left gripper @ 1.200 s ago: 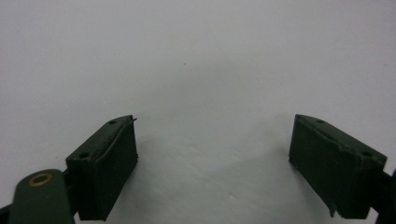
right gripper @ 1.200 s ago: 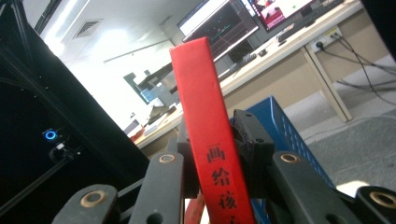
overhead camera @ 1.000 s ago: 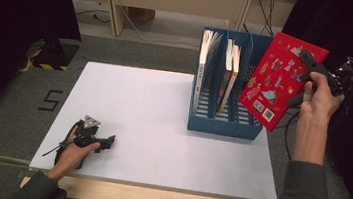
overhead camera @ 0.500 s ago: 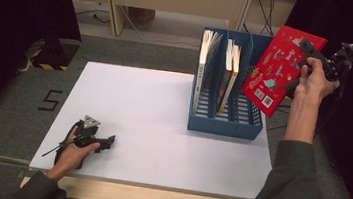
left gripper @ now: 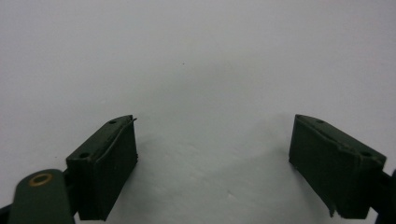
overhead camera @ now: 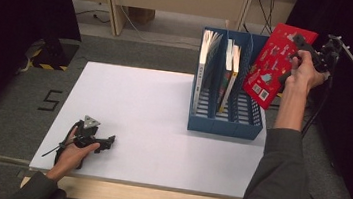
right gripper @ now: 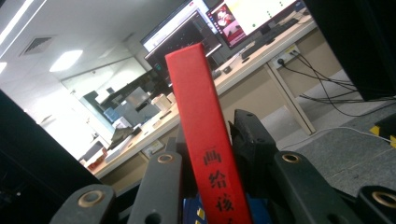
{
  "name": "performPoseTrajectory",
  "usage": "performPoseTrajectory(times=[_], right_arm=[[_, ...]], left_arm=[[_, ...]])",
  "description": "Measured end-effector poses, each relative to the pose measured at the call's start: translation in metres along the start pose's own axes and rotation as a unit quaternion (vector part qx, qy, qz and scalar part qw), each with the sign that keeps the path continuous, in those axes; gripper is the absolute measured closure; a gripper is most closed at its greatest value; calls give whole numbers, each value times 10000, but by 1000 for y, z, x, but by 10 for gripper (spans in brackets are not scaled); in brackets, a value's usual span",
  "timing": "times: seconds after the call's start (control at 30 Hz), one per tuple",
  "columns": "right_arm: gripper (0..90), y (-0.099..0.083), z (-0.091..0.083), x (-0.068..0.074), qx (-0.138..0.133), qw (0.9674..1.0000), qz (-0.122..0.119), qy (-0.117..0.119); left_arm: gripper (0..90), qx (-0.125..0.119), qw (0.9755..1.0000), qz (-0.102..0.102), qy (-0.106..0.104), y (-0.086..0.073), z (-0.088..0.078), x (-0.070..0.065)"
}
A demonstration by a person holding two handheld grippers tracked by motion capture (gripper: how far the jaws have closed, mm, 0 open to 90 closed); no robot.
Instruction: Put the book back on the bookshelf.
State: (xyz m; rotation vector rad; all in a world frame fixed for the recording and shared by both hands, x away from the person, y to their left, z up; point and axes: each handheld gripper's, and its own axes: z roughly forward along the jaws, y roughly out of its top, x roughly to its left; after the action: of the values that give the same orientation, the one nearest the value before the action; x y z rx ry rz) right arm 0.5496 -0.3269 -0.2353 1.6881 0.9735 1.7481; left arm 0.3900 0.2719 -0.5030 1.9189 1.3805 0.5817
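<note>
The right gripper [overhead camera: 305, 48] has carried the red book [overhead camera: 279, 65] in from the far right over the last second, so the book now hangs tilted, just above and beside the right end of the blue file rack [overhead camera: 225, 120]. Its jaws are clamped hard on the book; in the right gripper view the red spine [right gripper: 205, 140] stands up between them with black characters printed on it. Below and to the left of that gripper, the rack already holds a few books [overhead camera: 228, 72] upright in its left and middle slots, while the rightmost slot looks free. I'd judge the book is being lined up to drop in there. The left gripper [overhead camera: 90, 139] lies on the white worktop [overhead camera: 161, 128], well apart from the rack, its jaws spread wide with nothing between them.
</note>
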Motion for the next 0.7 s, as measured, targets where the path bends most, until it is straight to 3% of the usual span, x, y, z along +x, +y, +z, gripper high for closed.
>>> performPoseTrajectory(times=[0.23,0.57,0.7], right_arm=[[723,-16,13,-2,67,10000,-53,-1],[722,-23,5,-4,-4,9997,-181,137],[742,-23,2,-6,-113,9995,-305,-33]], left_arm=[[143,-5,10000,23,-8,0,0,0],[143,8,10000,46,1,0,0,-1],[142,11,10000,46,-3,0,0,0]])
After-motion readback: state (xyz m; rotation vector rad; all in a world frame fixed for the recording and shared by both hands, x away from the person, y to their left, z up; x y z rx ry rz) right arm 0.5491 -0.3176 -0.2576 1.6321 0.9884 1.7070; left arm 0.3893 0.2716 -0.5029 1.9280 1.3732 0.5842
